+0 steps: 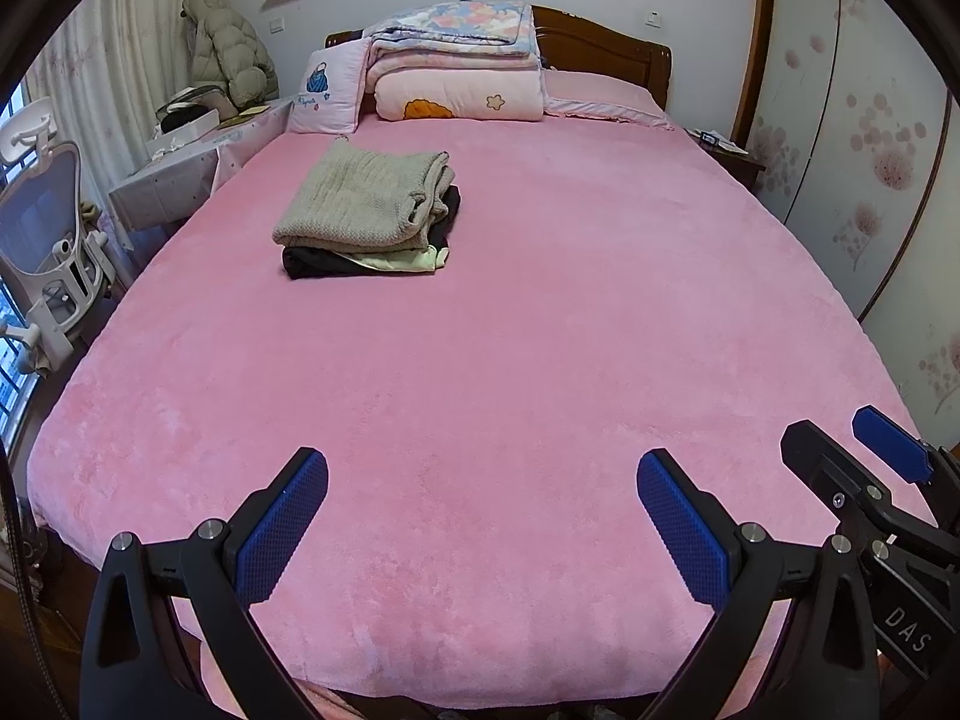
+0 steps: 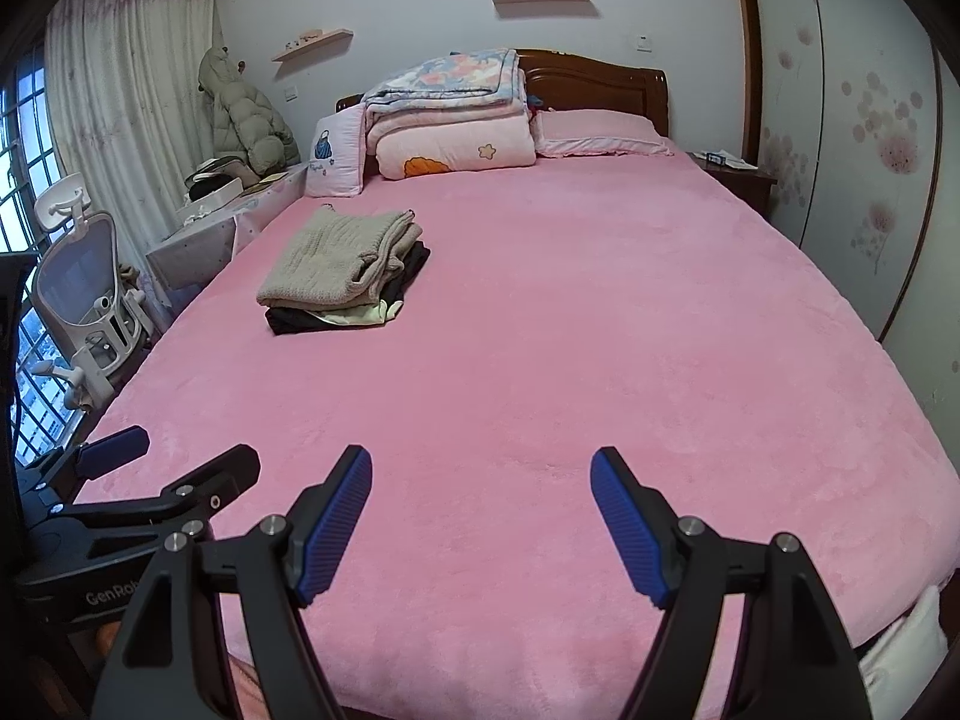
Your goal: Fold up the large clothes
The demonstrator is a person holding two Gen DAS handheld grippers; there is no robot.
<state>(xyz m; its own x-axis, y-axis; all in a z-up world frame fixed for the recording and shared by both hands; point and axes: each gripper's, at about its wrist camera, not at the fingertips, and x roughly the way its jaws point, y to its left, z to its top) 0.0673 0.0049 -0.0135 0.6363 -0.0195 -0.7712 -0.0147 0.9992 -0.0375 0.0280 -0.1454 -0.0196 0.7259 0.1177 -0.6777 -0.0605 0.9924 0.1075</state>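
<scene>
A stack of folded clothes lies on the far left part of the pink bed (image 1: 510, 360): a beige knit sweater (image 1: 366, 198) on top, dark and pale green garments (image 1: 360, 261) under it. It also shows in the right wrist view (image 2: 345, 261). My left gripper (image 1: 483, 519) is open and empty above the bed's near edge. My right gripper (image 2: 480, 516) is open and empty beside it, and shows at the right in the left wrist view (image 1: 840, 450). Both are far from the stack.
Folded quilts (image 1: 462, 66) and pillows (image 1: 330, 90) sit at the wooden headboard (image 1: 606, 48). A white office chair (image 1: 48, 252) and a cluttered side table (image 1: 198, 162) stand left of the bed. A wardrobe (image 1: 870, 150) is on the right.
</scene>
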